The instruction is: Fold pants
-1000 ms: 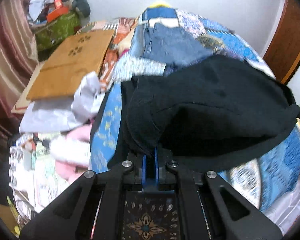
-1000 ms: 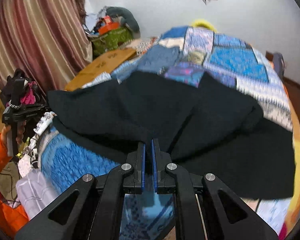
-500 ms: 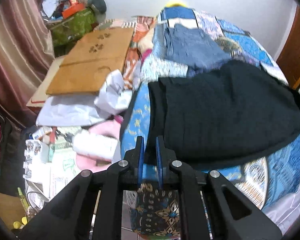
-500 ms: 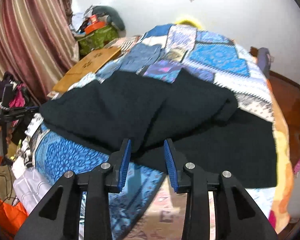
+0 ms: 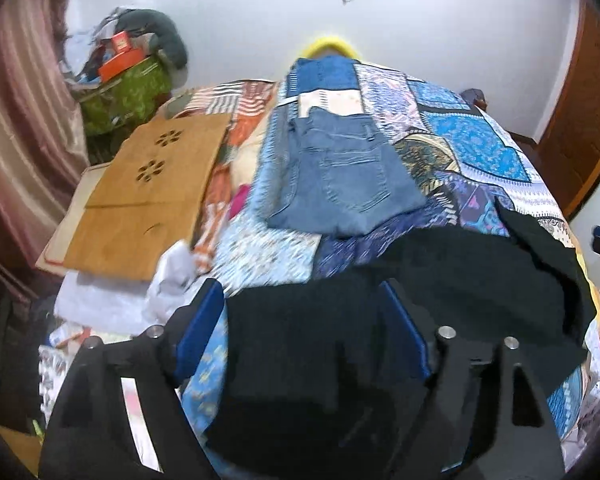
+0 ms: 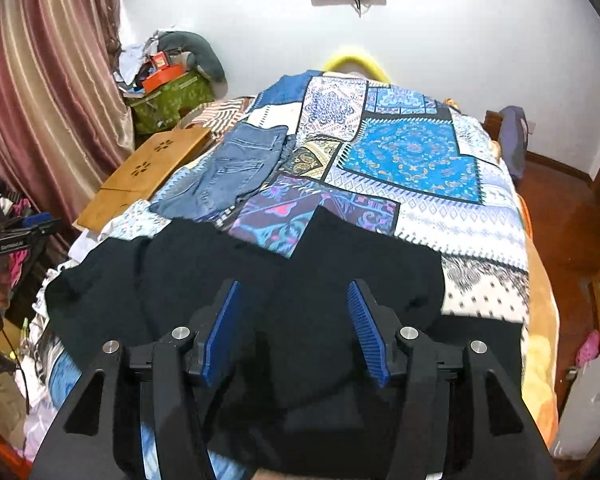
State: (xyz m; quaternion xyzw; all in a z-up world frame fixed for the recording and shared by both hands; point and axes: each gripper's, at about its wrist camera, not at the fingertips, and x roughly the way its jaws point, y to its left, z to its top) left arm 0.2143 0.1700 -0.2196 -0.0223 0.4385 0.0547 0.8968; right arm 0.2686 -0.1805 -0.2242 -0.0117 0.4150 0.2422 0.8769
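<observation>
Both my left hand-held gripper and right hand-held gripper hover wide open and empty over the black pants, which lie crosswise just below them on the bed, nearer than the folded jeans.

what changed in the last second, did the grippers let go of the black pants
Yes. Both the left gripper and right gripper were shut on the black pants and have opened wide; the pants now lie loose on the bed. The jeans stayed put.
</observation>
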